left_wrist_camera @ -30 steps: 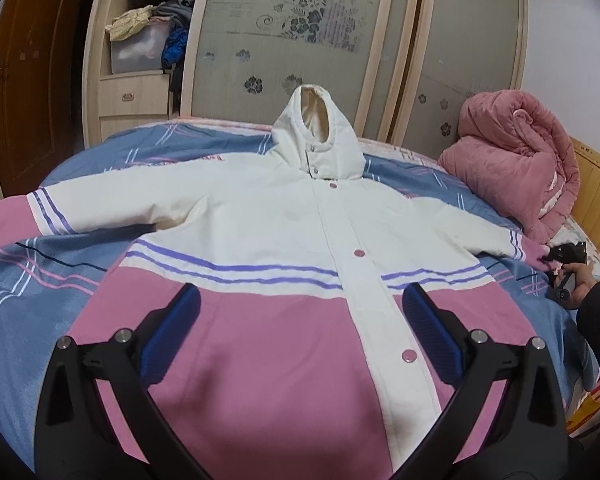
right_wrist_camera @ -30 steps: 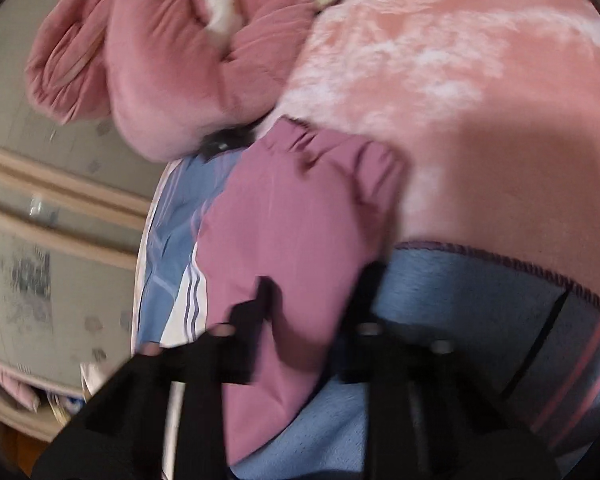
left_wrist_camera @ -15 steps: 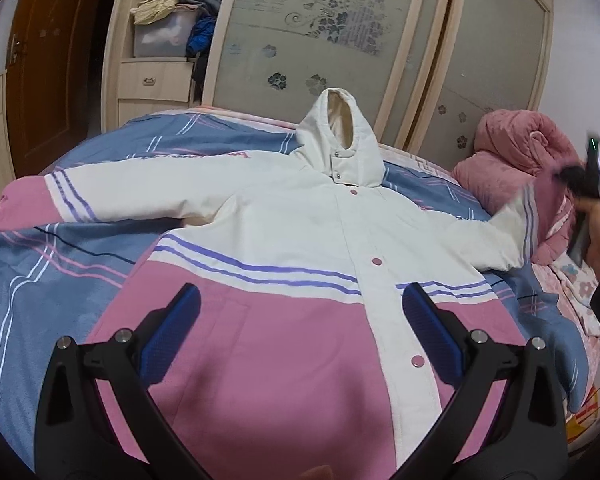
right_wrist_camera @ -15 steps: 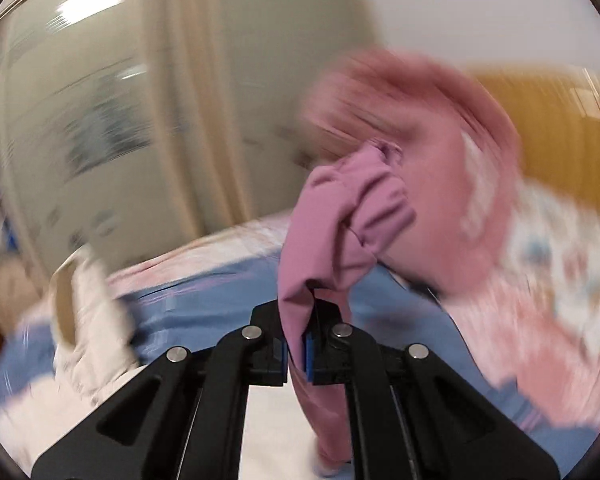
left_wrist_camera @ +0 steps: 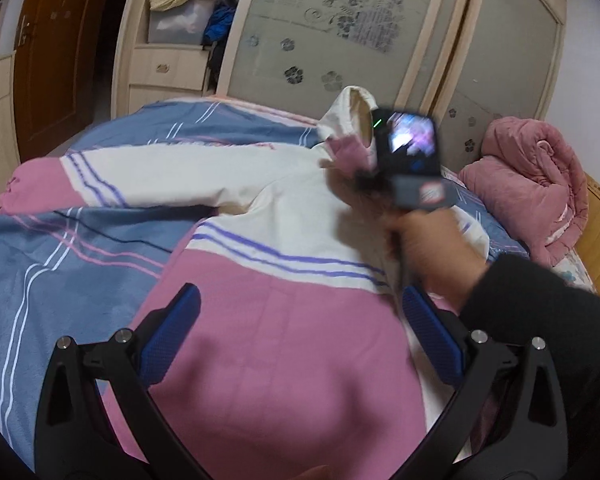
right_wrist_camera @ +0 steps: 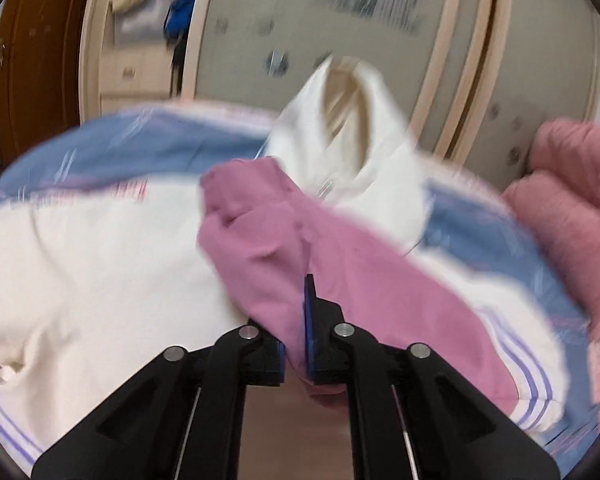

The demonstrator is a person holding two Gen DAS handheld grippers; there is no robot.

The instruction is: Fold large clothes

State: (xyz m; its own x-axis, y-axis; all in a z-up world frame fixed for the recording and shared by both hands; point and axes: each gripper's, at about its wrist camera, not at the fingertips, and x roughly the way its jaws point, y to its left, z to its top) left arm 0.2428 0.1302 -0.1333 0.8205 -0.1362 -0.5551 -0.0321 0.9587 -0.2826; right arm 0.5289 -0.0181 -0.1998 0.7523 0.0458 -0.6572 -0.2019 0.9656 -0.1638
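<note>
jacket (left_wrist_camera: 284,216) lying spread across the bed (left_wrist_camera: 60,264), likely soft, bulky, floppy | pink cuff (right_wrist_camera: 260,240) being carried over the chest, best held there | right gripper (right_wrist_camera: 294,354) pinching cuff, jaws just loosening | left gripper (left_wrist_camera: 300,344) hovering near hem, spread, empty

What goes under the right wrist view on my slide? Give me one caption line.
Right tool pinches the pink cuff of a jacket over the bed, hood ahead.
</note>
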